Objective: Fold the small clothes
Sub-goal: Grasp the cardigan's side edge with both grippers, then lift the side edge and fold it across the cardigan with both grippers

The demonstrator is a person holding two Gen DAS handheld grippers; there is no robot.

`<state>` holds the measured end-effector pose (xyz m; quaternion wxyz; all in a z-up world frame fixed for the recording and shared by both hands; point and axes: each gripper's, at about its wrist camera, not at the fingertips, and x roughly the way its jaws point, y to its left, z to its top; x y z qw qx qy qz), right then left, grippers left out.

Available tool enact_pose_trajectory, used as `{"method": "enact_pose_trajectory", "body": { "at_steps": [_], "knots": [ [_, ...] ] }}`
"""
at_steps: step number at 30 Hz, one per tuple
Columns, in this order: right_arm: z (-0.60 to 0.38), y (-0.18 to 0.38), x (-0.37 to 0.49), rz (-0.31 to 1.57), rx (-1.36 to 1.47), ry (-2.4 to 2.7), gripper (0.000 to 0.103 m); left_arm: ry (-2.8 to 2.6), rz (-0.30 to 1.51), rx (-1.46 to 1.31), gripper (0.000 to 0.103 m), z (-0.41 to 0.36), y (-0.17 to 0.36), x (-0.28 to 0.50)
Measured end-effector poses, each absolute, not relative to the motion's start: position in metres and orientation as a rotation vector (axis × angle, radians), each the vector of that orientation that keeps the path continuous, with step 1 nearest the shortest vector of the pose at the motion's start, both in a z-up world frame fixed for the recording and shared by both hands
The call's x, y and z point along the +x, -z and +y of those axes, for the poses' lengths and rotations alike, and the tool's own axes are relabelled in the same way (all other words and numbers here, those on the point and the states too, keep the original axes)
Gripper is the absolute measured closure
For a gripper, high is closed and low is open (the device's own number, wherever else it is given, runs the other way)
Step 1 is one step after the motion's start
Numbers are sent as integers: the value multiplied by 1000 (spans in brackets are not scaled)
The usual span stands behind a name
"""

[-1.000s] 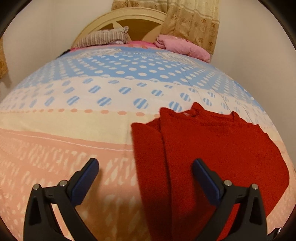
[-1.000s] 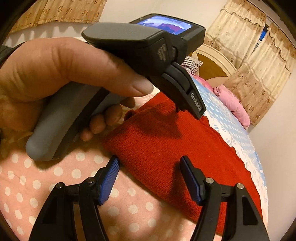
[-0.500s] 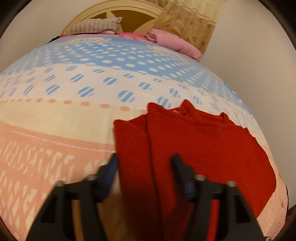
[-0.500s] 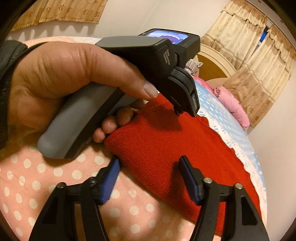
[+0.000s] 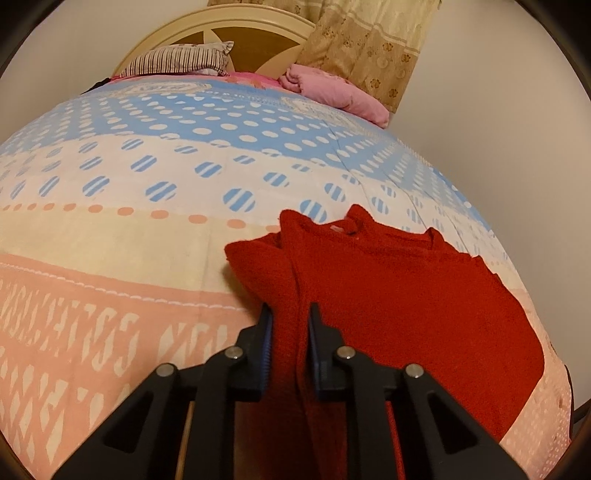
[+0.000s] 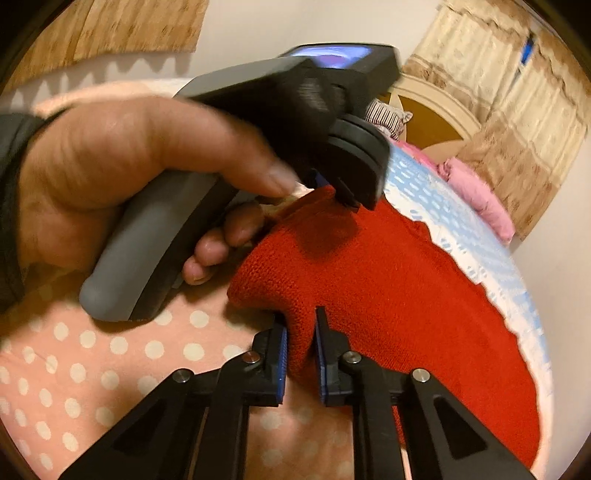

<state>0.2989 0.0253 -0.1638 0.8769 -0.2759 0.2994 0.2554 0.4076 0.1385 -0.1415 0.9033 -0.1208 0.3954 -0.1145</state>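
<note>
1. Two pinches on at once: the right gripper (image 6: 300,345) is clamped on the near hem of the red sweater (image 6: 388,280), knit bunched between its blue-lined fingers (image 6: 281,354), and the left gripper (image 5: 290,345) is clamped on the same near hem further along, cloth pressed up between its pads.

2. In the right wrist view the left hand (image 6: 122,181) wraps the grey handle of its tool just behind the hem, blurred, so it looks to be in motion.

3. Judgement call: this reads as the lift for a bottom-to-collar fold. To do it well, raise both corners together and level, keep the hem taut between the two tools, and carry it up over the body toward the collar; if one side leads, the thick knit will likely skew and the folded-in sleeve may slide out.

4. The sweater itself: a chunky red knit, soft and heavy-looking, lying flat on the bedspread (image 5: 147,236) near the bed's foot edge and toward its right side. Its left side is already doubled over into a long ridge (image 5: 258,266), so the shape has narrowed.

5. Further up, the collar (image 5: 347,227) points toward the headboard, a pale label just showing inside it.

6. Far end now: a striped pillow (image 5: 177,61) and a pink bundle (image 5: 332,92) sit at the head of the bed against the headboard (image 5: 258,33), with a patterned curtain (image 5: 369,40) beyond the corner.
</note>
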Motion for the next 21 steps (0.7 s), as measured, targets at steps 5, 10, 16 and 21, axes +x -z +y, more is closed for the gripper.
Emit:
{"method": "enact_pose_trajectory", "body": {
  "at_steps": [5, 10, 16, 21],
  "knots": [
    [10, 158, 307, 645, -470, -579, 92, 231, 825, -258, 85, 139, 140, 408],
    [-6, 146, 312, 649, -371, -603, 93, 226, 825, -272, 86, 136, 128, 406],
    [-16, 141, 314, 654, -287, -625, 93, 207, 814, -230, 86, 126, 113, 403],
    [-27, 138, 319, 653, -244, -631, 93, 203, 796, -215, 86, 117, 100, 400]
  ]
}}
